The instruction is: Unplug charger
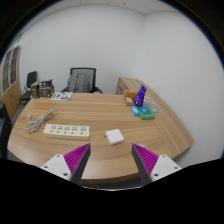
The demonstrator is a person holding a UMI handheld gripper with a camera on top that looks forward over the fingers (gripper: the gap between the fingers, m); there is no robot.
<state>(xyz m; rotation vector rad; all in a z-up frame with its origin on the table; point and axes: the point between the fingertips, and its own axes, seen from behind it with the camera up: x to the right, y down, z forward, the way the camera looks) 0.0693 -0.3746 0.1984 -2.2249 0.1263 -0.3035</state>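
Approaching: we are holding the gripper above the near edge of a curved light-brown wooden table, looking across it so the whole top is in sight before we commit to a move.
Fingers: we are keeping the two fingers spread wide with nothing between them; their purple pads are facing each other across an open gap, which suits a reach that is not yet a grasp.
Charger: we are judging the small white square block lying flat on the table, just ahead of the fingers and roughly in line with the gap, to be the charger.
Power strip: we are seeing a long white power strip lying beside the white block to one side, near it but apart; whether a lead joins them, we cannot tell.
Cables: a loose pale bundle is lying beyond the strip.
Other things: a cluster of purple and green objects is standing well apart at the far side, and a black office chair is tucked behind the table.
Progress: we are judging the task barely begun, with the grasp not yet made.
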